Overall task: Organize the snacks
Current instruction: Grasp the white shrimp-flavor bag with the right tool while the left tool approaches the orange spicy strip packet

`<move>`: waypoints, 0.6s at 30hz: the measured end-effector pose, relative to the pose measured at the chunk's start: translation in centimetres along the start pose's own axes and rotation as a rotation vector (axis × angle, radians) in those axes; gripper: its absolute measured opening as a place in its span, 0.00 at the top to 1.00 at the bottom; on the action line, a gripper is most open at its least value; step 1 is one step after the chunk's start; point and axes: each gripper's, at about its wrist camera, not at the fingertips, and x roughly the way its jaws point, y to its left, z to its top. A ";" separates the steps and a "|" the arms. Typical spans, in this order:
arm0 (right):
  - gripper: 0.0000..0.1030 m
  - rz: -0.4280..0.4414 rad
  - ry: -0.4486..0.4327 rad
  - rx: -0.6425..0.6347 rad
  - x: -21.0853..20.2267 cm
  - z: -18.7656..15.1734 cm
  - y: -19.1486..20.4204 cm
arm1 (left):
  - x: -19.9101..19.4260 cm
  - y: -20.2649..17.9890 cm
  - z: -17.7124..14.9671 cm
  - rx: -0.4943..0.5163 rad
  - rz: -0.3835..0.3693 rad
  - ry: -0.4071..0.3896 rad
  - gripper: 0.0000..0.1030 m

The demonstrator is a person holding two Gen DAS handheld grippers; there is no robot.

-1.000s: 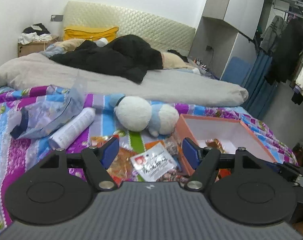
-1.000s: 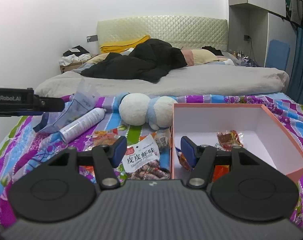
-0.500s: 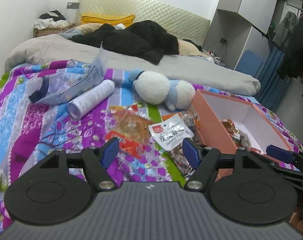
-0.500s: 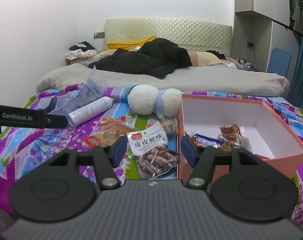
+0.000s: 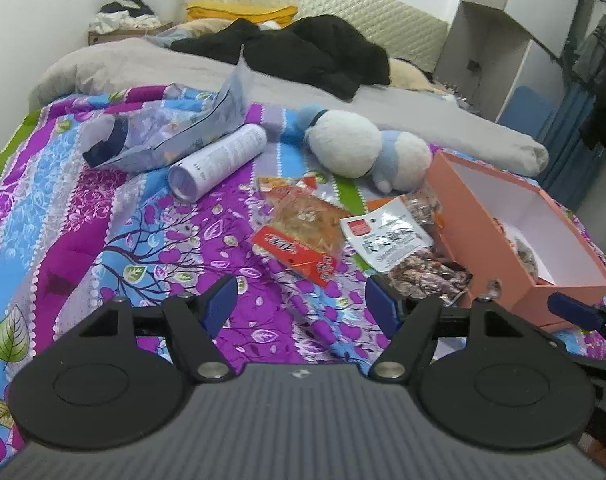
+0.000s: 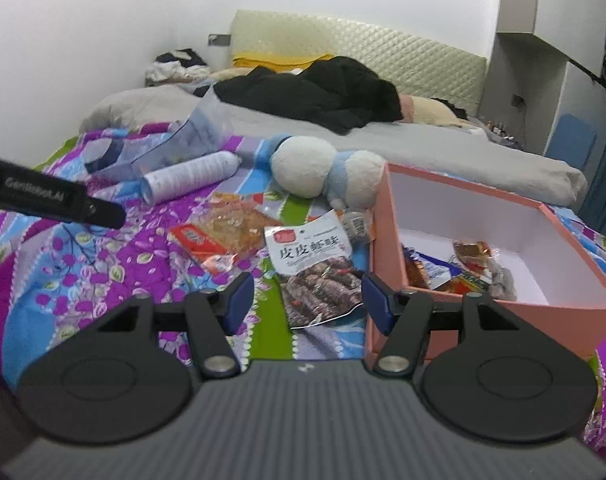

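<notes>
Since both the left gripper (image 5: 301,304) and the right gripper (image 6: 307,298) hover with jaws spread wide and empty above the floral bedspread (image 5: 103,240), a careless reach could pinch the quilt or crush a slippery packet. Nearest lies the shrimp snack packet (image 6: 315,268), just beside the pink box (image 6: 503,312); the orange-red snack packet (image 5: 303,236) sits left of it. Several wrapped snacks (image 6: 471,260) already lie inside the box. Beyond rest a plush toy (image 5: 363,148) and white spray can (image 5: 219,160).
</notes>
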 end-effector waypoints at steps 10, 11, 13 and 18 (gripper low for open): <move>0.41 -0.010 0.020 -0.118 3.3 -0.8 2.1 | 5.3 2.6 1.1 -0.040 0.010 0.044 0.19; 0.41 -0.006 0.020 -0.131 3.7 -0.9 2.4 | 5.8 2.8 1.2 -0.044 0.007 0.045 0.17; 0.41 -0.009 0.014 -0.160 5.2 -1.1 2.8 | 7.1 3.3 1.4 -0.053 0.001 0.051 0.13; 0.41 -0.062 0.032 -0.244 9.6 -1.7 3.5 | 10.7 4.1 1.9 -0.086 -0.052 0.090 0.13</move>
